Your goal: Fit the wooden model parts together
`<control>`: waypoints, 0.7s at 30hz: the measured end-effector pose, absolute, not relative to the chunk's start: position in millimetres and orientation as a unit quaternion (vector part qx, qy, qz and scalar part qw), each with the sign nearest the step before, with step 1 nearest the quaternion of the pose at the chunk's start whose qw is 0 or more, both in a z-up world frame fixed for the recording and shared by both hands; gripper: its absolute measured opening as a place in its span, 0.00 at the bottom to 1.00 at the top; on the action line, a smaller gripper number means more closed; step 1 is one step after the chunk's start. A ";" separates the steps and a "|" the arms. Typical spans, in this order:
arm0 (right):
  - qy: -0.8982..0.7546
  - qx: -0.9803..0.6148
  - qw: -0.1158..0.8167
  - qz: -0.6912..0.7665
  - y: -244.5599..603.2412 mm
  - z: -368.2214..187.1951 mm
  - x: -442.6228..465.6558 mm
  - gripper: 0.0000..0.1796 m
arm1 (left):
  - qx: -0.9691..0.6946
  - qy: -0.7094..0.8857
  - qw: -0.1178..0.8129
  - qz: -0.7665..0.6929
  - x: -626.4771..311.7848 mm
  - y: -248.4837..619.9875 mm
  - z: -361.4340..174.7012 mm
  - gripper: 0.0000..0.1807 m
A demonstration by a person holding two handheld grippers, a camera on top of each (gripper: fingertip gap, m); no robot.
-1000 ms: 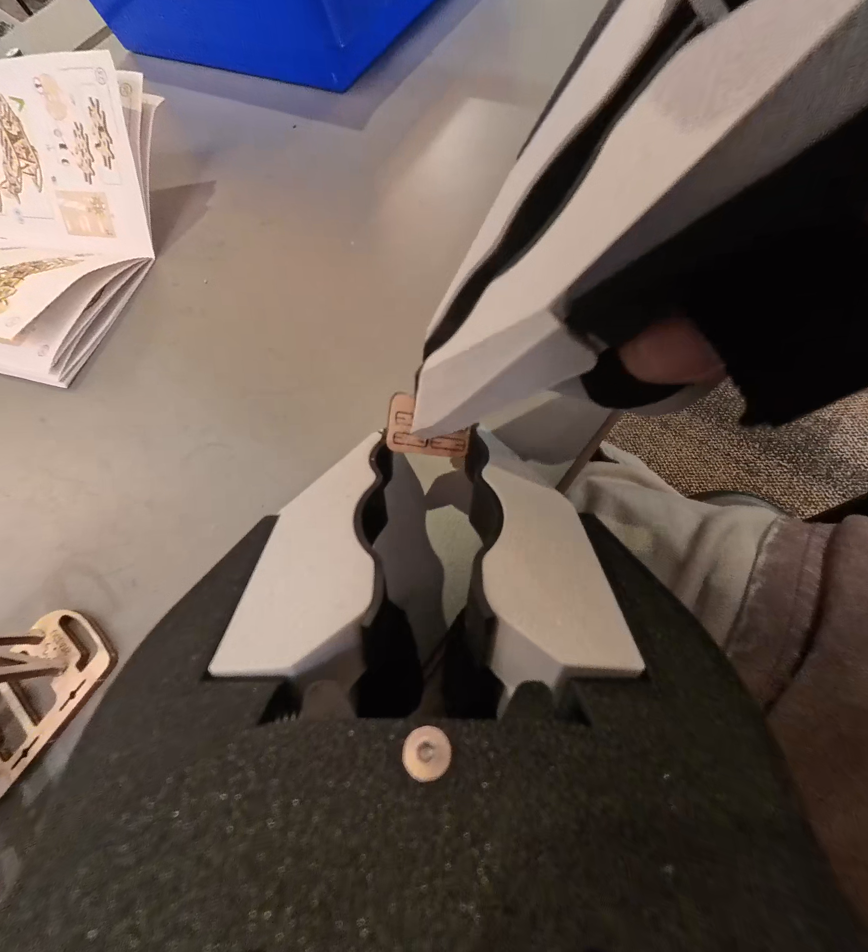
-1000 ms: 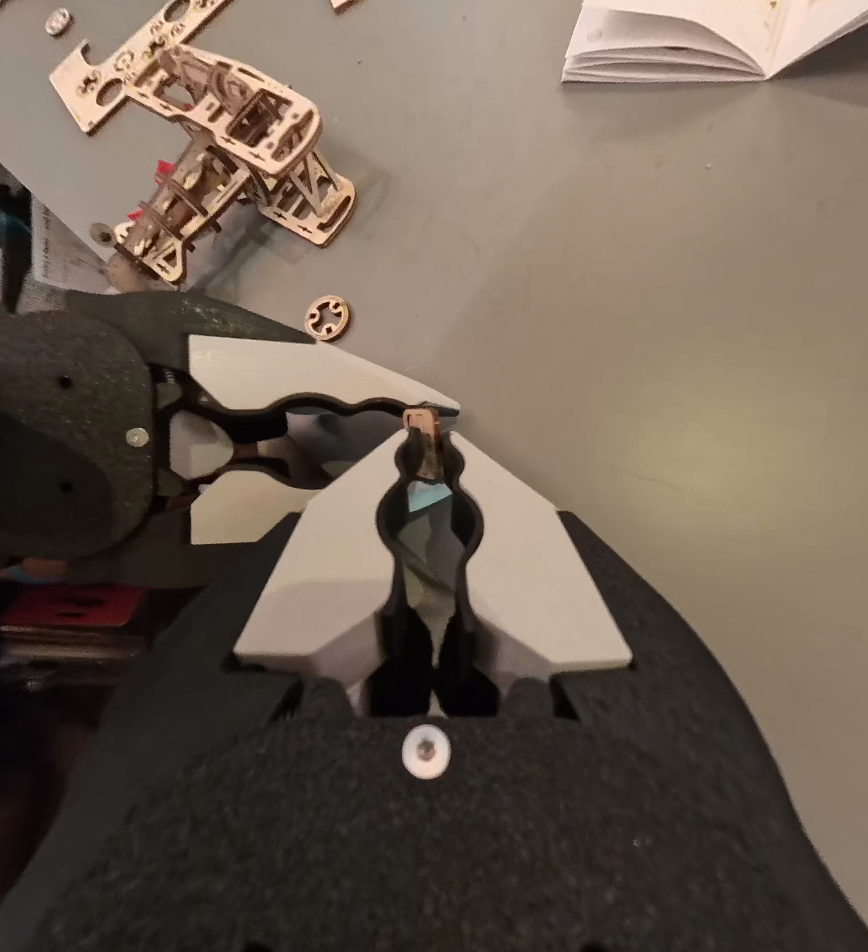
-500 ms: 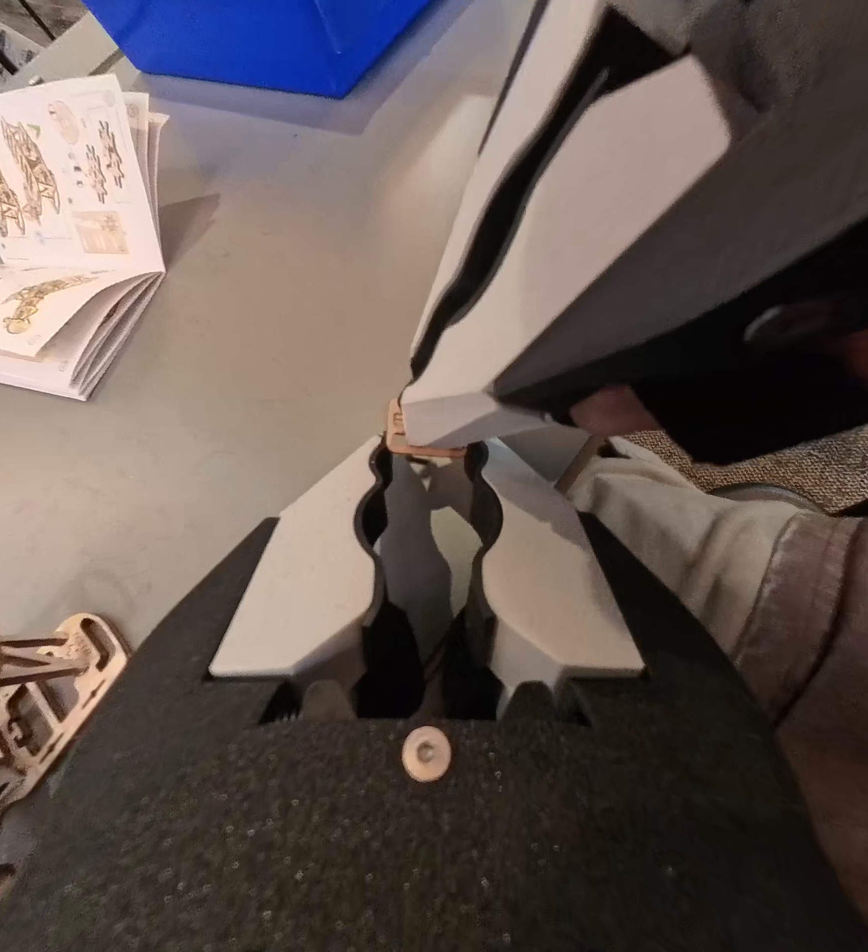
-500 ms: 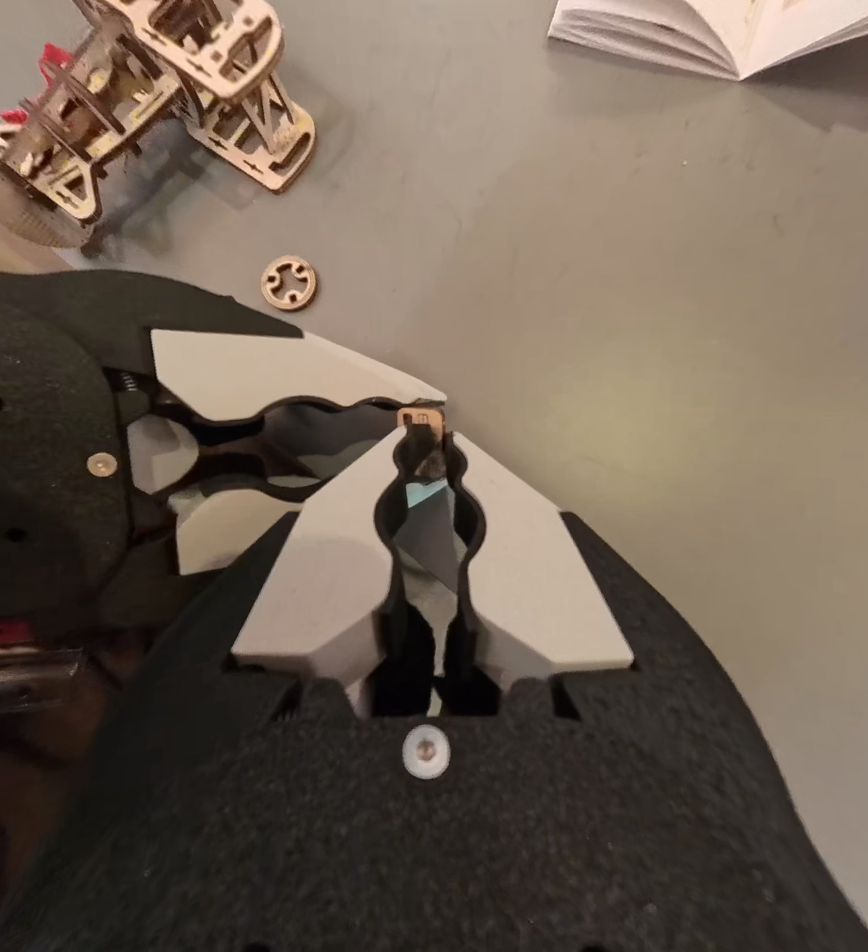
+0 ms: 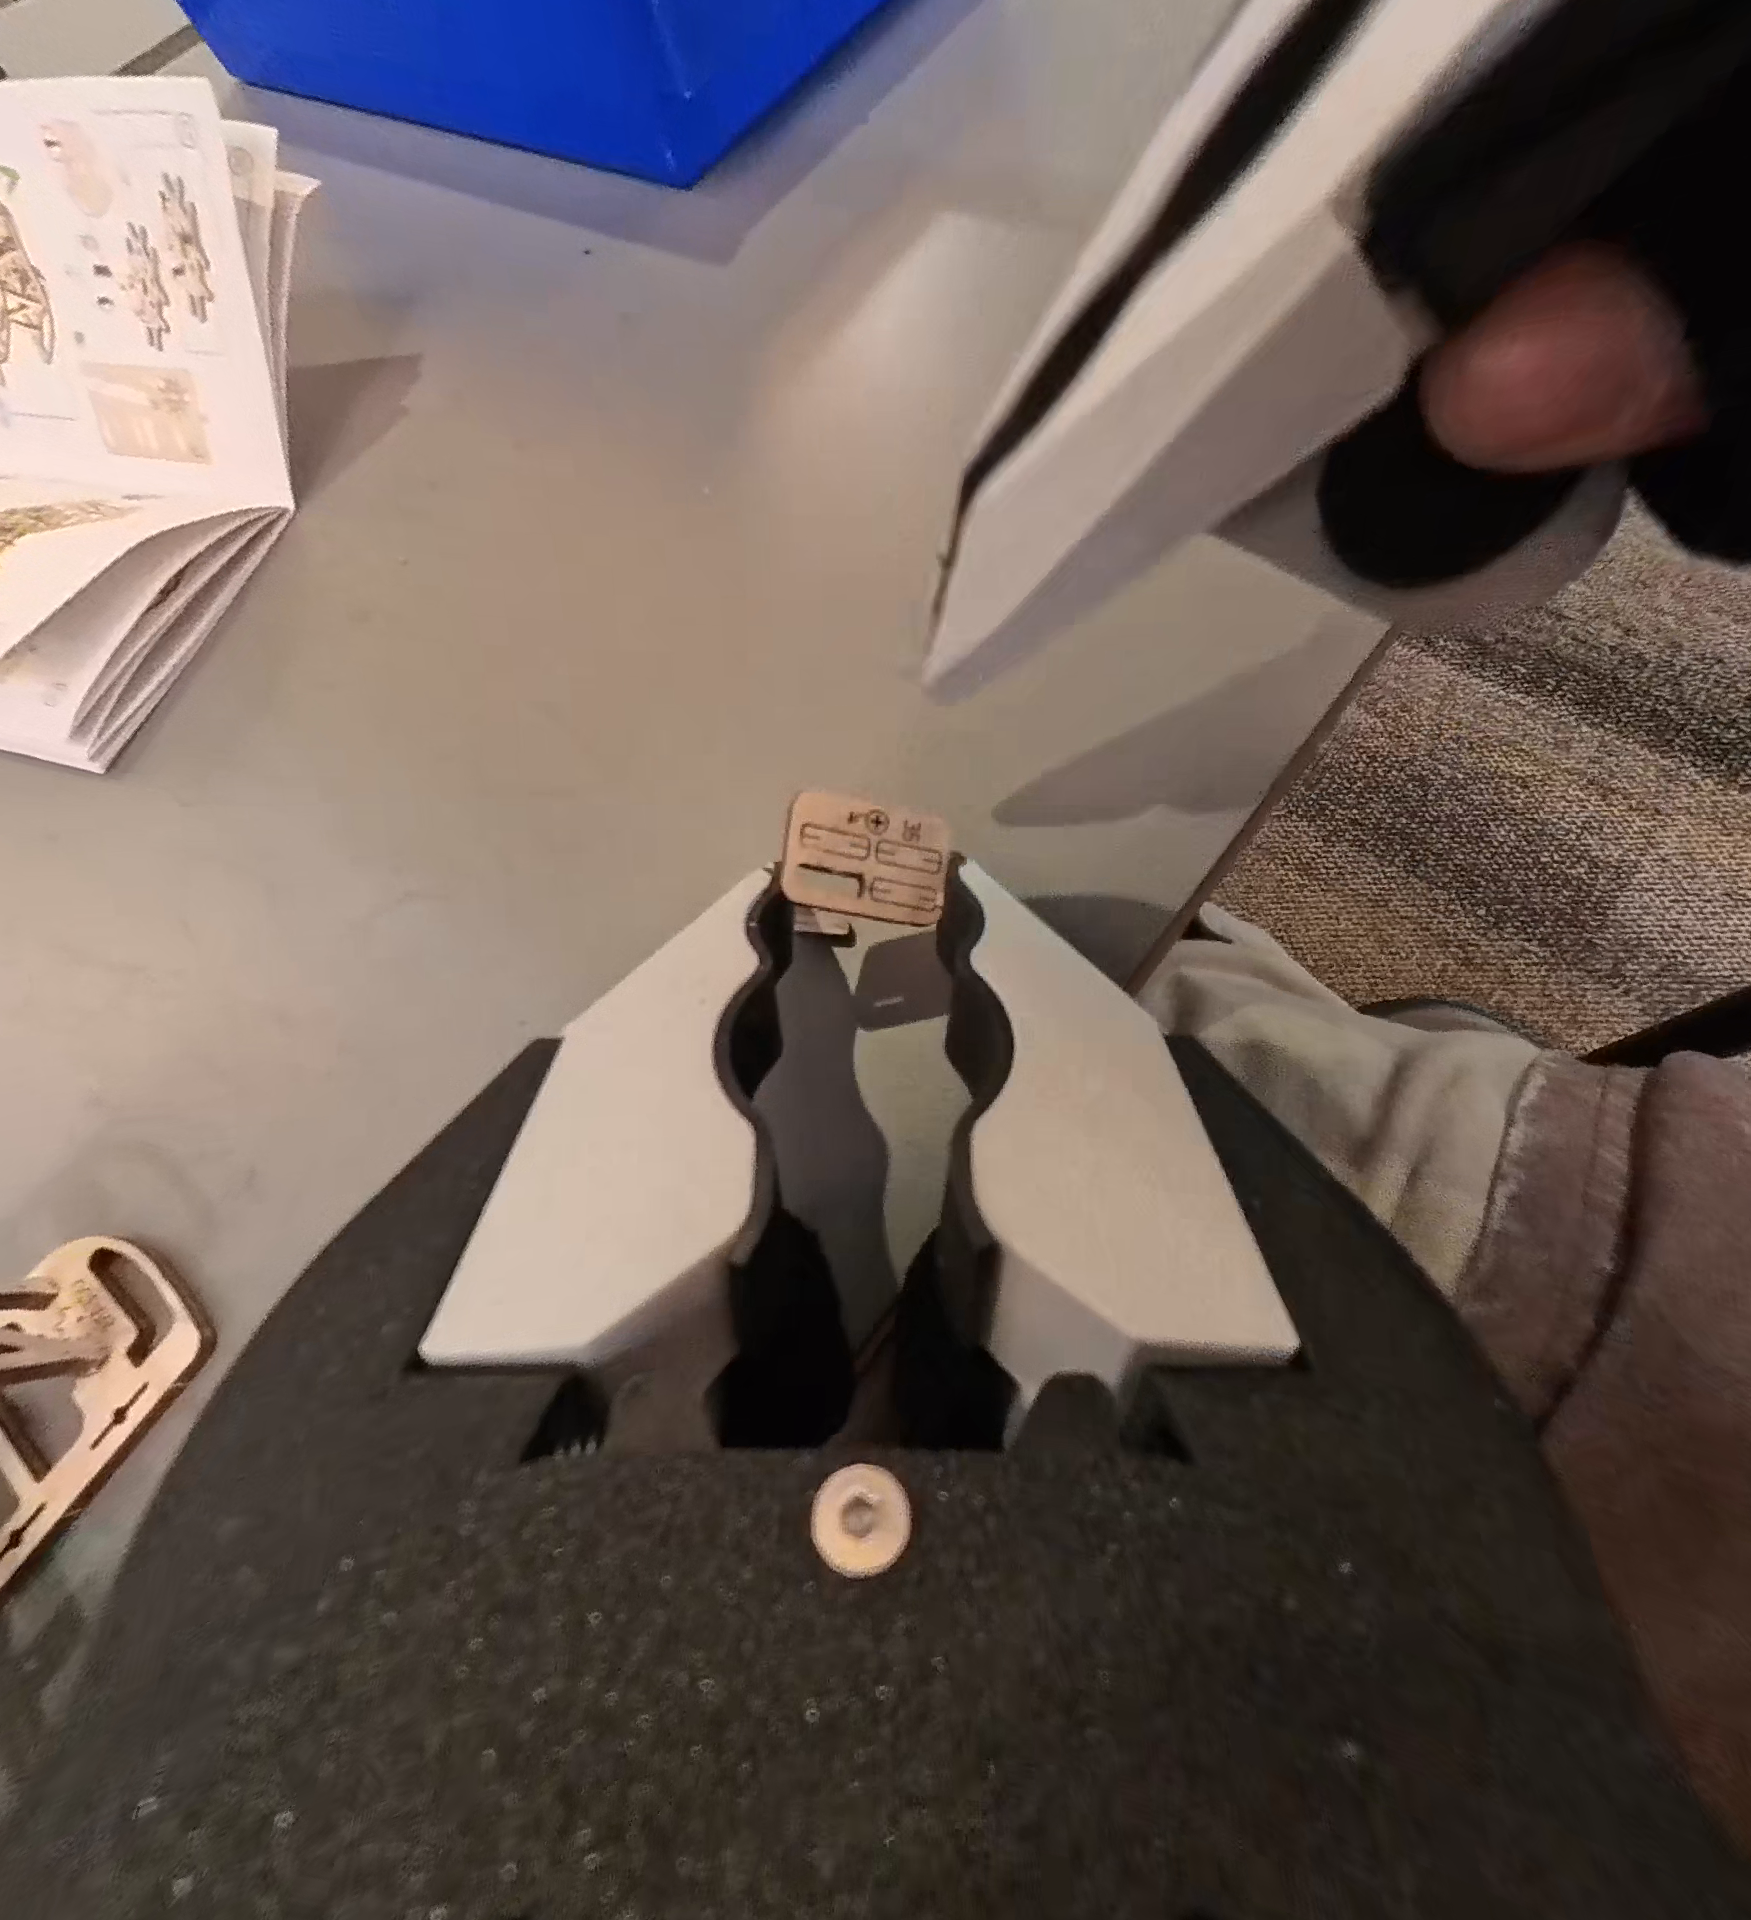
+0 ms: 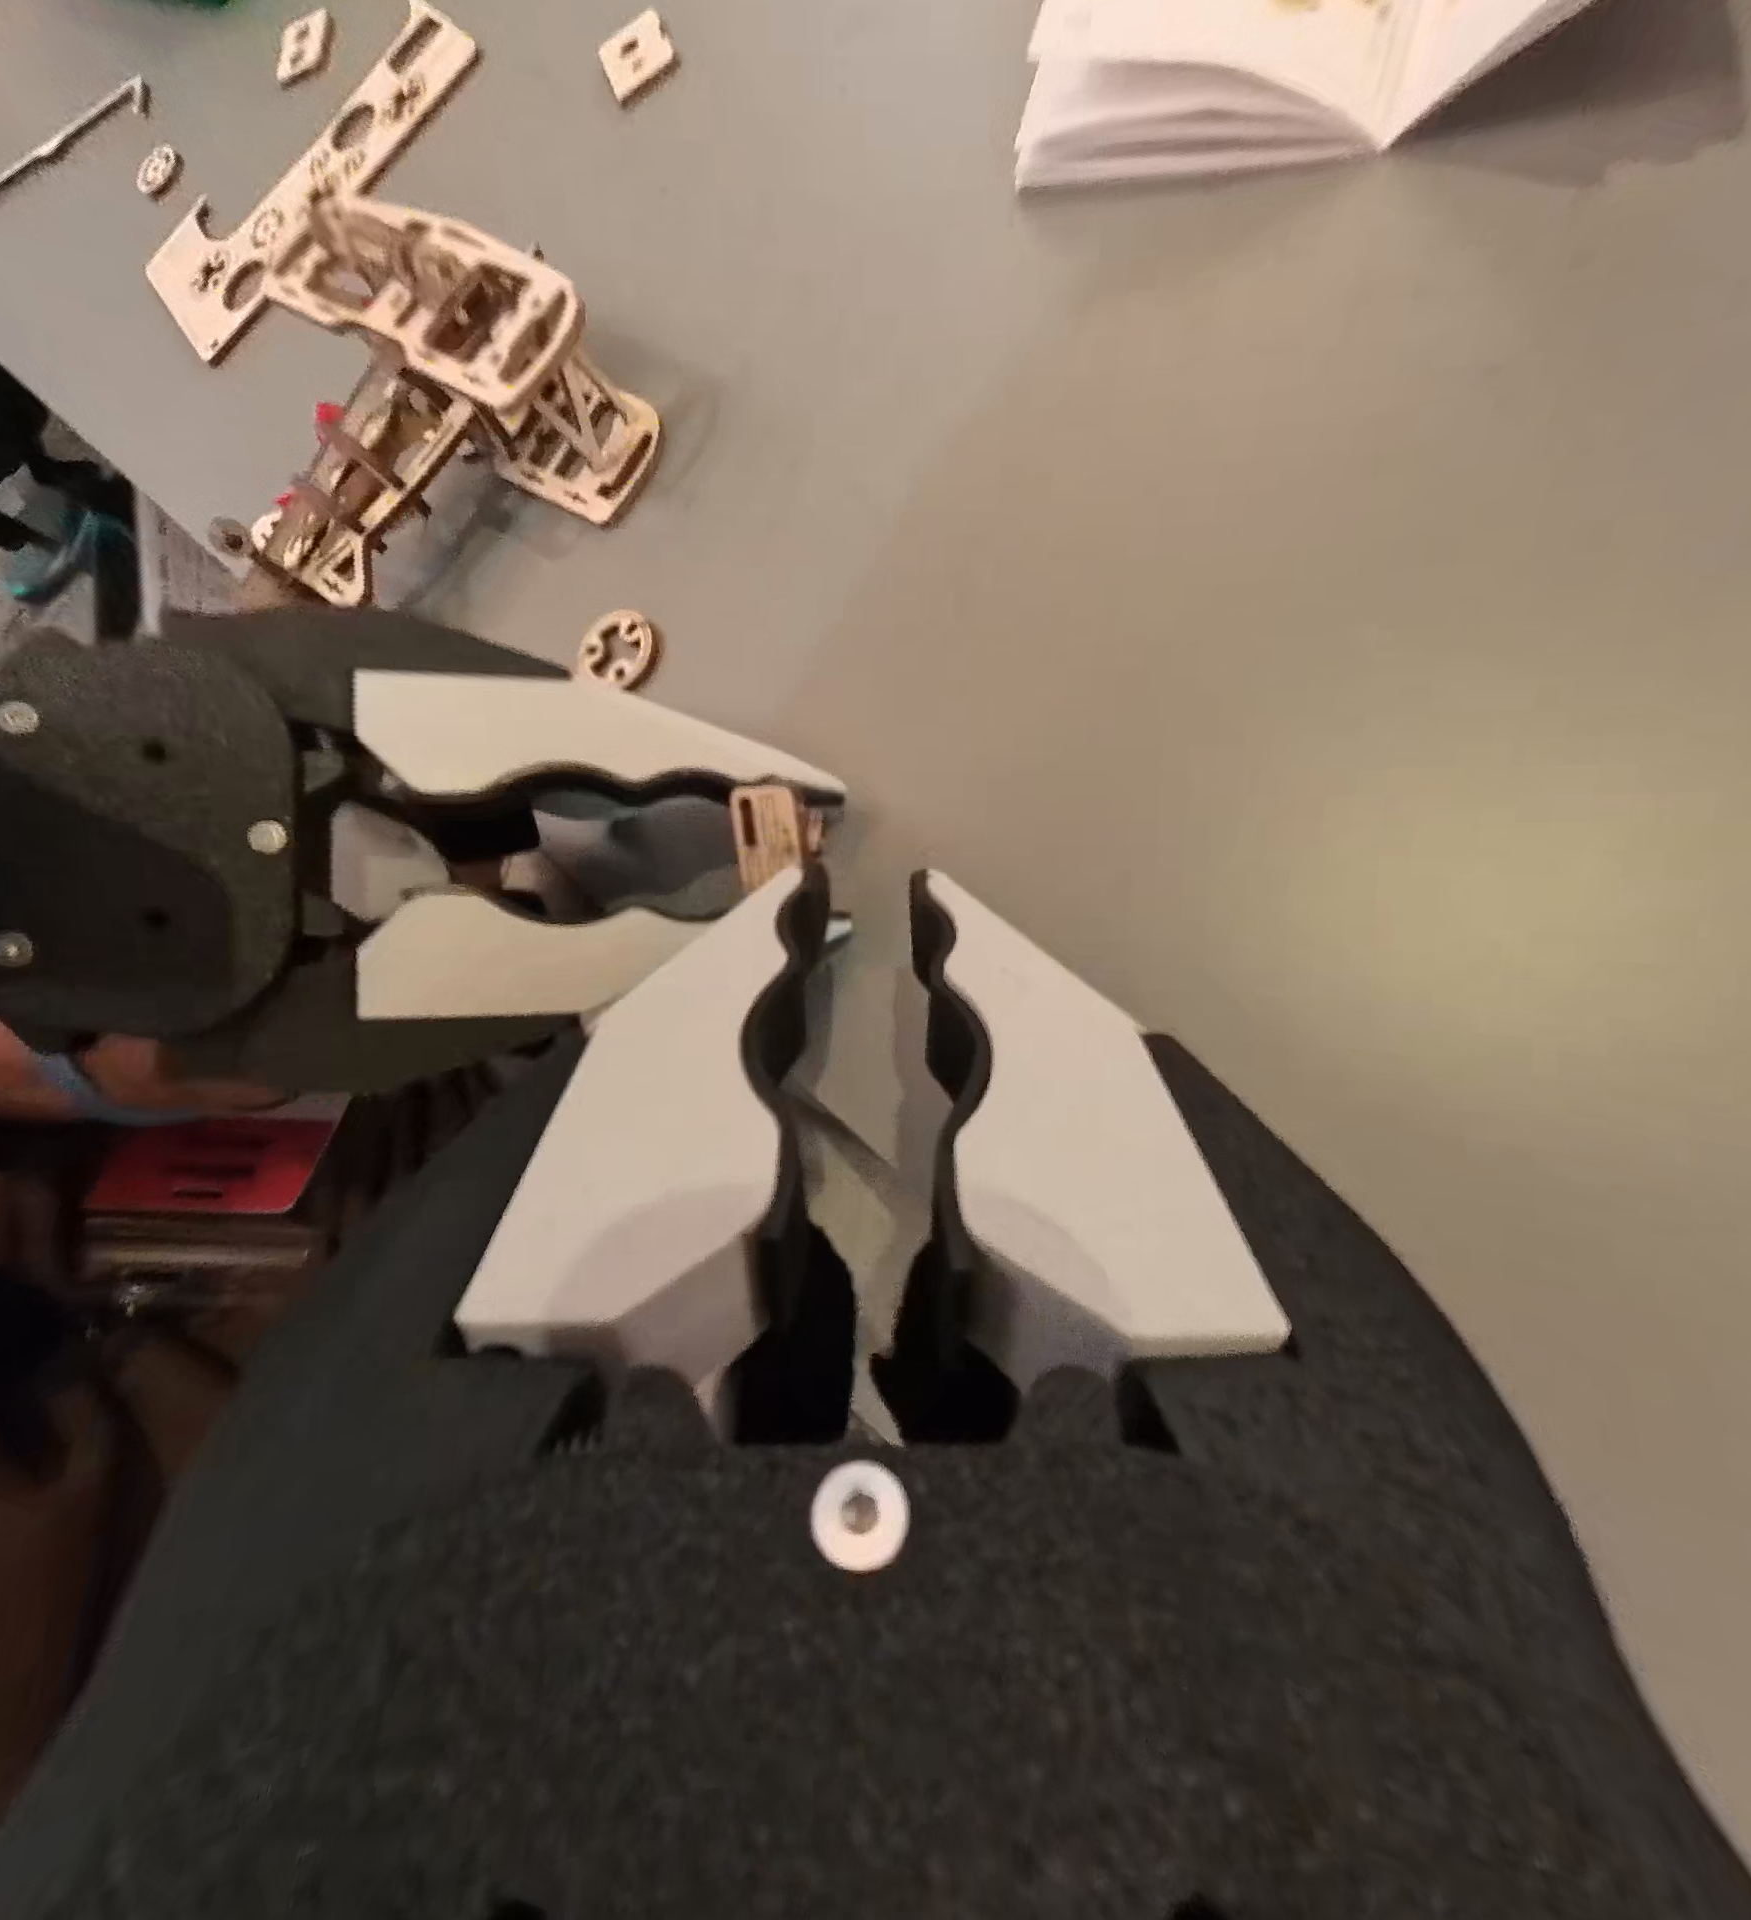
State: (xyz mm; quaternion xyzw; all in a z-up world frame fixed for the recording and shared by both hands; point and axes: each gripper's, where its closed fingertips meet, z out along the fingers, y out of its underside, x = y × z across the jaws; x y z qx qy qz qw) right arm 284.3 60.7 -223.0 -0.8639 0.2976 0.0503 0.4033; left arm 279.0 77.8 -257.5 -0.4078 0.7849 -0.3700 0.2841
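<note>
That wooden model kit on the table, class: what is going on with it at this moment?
A person works with two handheld grippers. The left gripper has its jaws shut on a small wooden card of parts, held above the grey table. The right gripper has its jaws apart beside the card and holds nothing. The half-built wooden plane, a loose wooden ring and the open instruction booklet lie untouched.

1. Small wooden plate [image 5: 868,871]: engraved part outlines, a circled sign and tiny characters on its face; too small to read surely.
2. Open instruction booklet [image 5: 92,416], far left of the plate and beyond it: printed diagrams with small captions and page marks, none legible.
3. Wooden model frame [image 5: 71,1361], left of the plate and nearer the camera: a faint engraved mark, unreadable.
</note>
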 end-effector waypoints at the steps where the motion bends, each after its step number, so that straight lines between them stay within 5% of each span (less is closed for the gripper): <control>1: 0.292 -0.864 0.405 0.063 62.6 -225.0 280.0 0.08 | -0.409 0.783 0.281 -0.375 279.2 78.2 -256.9 0.14; 18: 0.353 -0.805 0.448 0.164 88.4 -236.3 274.9 0.02 | -0.398 0.791 0.286 -0.366 277.8 80.2 -258.6 0.14; 21: 0.331 -0.863 0.373 0.082 78.4 -263.7 274.6 0.01 | -0.370 0.800 0.308 -0.358 273.5 73.5 -257.7 0.08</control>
